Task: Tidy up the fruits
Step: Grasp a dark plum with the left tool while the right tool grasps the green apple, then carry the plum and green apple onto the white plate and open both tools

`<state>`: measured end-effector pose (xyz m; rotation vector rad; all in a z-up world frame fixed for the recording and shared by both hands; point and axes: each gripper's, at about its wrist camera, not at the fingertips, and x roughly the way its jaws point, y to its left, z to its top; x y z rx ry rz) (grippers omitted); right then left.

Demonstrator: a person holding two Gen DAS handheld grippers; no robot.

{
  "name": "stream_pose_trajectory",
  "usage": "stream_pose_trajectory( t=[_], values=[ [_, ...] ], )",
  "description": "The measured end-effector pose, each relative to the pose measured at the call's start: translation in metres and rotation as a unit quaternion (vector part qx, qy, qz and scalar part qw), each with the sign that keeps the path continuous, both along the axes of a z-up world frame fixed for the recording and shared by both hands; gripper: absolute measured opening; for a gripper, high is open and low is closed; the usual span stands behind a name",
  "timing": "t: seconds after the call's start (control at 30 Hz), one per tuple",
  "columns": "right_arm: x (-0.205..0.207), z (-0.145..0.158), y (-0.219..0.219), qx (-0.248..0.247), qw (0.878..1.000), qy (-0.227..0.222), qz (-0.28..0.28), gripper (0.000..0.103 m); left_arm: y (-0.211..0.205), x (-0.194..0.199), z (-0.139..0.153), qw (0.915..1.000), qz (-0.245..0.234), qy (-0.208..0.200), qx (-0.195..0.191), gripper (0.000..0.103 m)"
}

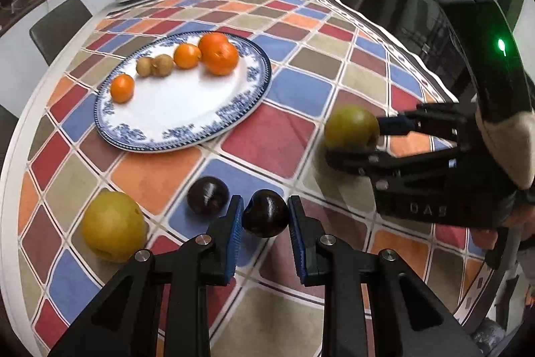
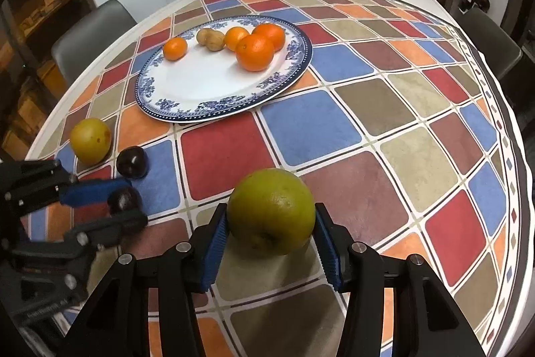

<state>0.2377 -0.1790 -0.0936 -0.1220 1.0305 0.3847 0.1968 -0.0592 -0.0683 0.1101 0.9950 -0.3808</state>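
Green pear (image 2: 271, 211) clamped, right tongs (image 2: 271, 236); left tongs (image 1: 265, 223) seemingly gripping plum (image 1: 265, 213).

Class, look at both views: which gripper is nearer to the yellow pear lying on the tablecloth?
Left. The left gripper sits around a dark plum just right of the yellow pear; the right gripper, around a green pear, is farther right.
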Motion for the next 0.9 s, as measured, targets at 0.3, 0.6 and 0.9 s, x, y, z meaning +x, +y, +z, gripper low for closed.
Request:
stream_pose_trajectory(
  t=[0.3, 0.6, 0.9],
  values=[
    [-0.009, 0.009, 0.007, 0.018, 1.000, -0.002, 0.004, 0.050, 0.014, 0.000, 0.011, 0.9997, 0.015, -0.014, -0.017, 0.027],
    [-0.018, 0.035, 0.024, 0.030, 0.999, -0.022, 0.012, 0.050, 0.037, -0.002, 0.030, 0.9985, 0.026, -0.043, -0.022, 0.027],
    [-0.009, 0.056, 0.050, 0.035, 0.998, -0.041, 0.020, 0.050, 0.062, 0.017, 0.046, 0.9976, 0.020, -0.063, -0.019, 0.027]
  ],
)
